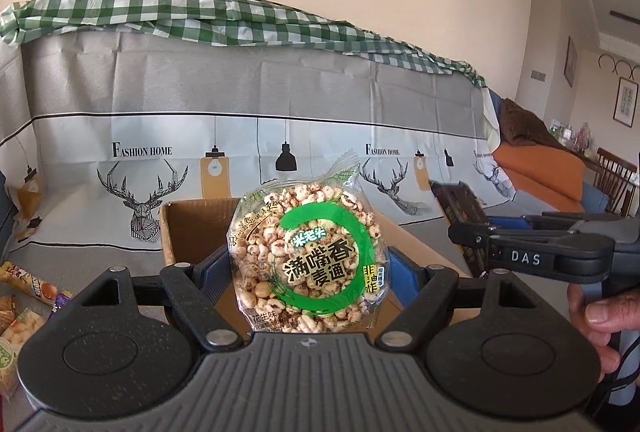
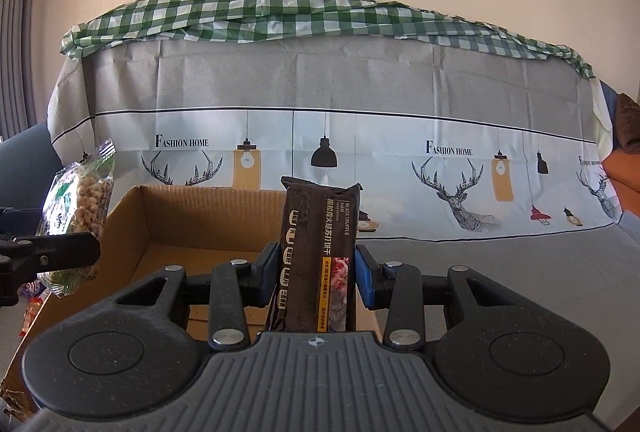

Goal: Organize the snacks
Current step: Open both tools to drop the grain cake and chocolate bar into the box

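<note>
Over the open cardboard box (image 1: 192, 232), seen from the left wrist, the left hand-held gripper (image 1: 308, 272) is pinching one round puffed-grain snack bag (image 1: 308, 256) by its edges, jaws spread wide around it; the slick wrapper could be slipping out short of the box. Loose snacks (image 1: 28, 296), about four, are lying on the table. From the right wrist, the right hand-held gripper (image 2: 316, 272) is clamping one dark cracker pack (image 2: 316, 252) upright, jaws narrow, above the same box (image 2: 192, 216); both hands crowding one box risks a collision.
</note>
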A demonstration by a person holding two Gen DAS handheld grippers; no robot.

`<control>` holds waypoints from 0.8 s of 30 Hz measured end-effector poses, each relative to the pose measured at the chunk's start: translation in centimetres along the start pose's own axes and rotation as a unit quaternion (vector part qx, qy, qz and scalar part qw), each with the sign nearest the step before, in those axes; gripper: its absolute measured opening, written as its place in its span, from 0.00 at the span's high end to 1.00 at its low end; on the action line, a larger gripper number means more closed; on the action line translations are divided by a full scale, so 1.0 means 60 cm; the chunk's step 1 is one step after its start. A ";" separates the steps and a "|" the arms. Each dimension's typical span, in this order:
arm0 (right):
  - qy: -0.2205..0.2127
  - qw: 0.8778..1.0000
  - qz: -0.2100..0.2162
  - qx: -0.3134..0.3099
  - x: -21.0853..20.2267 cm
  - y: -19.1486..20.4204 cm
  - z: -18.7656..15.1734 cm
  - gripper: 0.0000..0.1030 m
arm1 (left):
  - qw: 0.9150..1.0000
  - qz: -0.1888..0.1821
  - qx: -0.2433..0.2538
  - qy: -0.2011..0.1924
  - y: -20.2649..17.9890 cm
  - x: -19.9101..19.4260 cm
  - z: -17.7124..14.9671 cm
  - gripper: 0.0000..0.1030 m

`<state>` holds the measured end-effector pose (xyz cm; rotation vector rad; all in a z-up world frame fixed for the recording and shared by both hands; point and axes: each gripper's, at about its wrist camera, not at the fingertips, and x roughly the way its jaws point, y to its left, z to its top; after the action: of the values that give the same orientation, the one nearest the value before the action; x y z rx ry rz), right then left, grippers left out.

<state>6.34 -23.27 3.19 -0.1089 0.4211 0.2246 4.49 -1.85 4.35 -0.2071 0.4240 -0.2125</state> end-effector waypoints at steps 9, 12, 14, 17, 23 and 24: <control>0.039 0.997 -0.073 0.004 0.023 -0.006 -0.008 0.22 | 0.996 0.075 -0.034 0.046 0.032 0.023 -0.004 0.03; 0.084 0.991 -0.102 0.019 0.048 -0.023 -0.015 0.22 | 0.986 0.127 -0.079 0.076 0.069 0.038 -0.005 0.06; 0.113 0.987 -0.115 0.025 0.065 -0.034 -0.025 0.24 | 0.981 0.135 -0.107 0.093 0.093 0.045 -0.005 0.12; 0.159 0.980 -0.119 0.017 0.089 -0.045 -0.039 0.48 | 0.978 0.123 -0.109 0.128 0.099 0.060 -0.014 0.31; 0.176 0.979 -0.100 0.015 0.094 -0.060 -0.046 0.77 | 0.984 0.087 -0.059 0.141 0.063 0.078 -0.027 0.47; 0.177 0.979 -0.102 0.014 0.092 -0.061 -0.045 0.79 | 0.985 0.084 -0.054 0.141 0.058 0.081 -0.028 0.47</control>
<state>11.06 -26.18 -1.33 -0.1641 0.7627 -0.0057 8.63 0.05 0.12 -0.2475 0.7323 -0.0512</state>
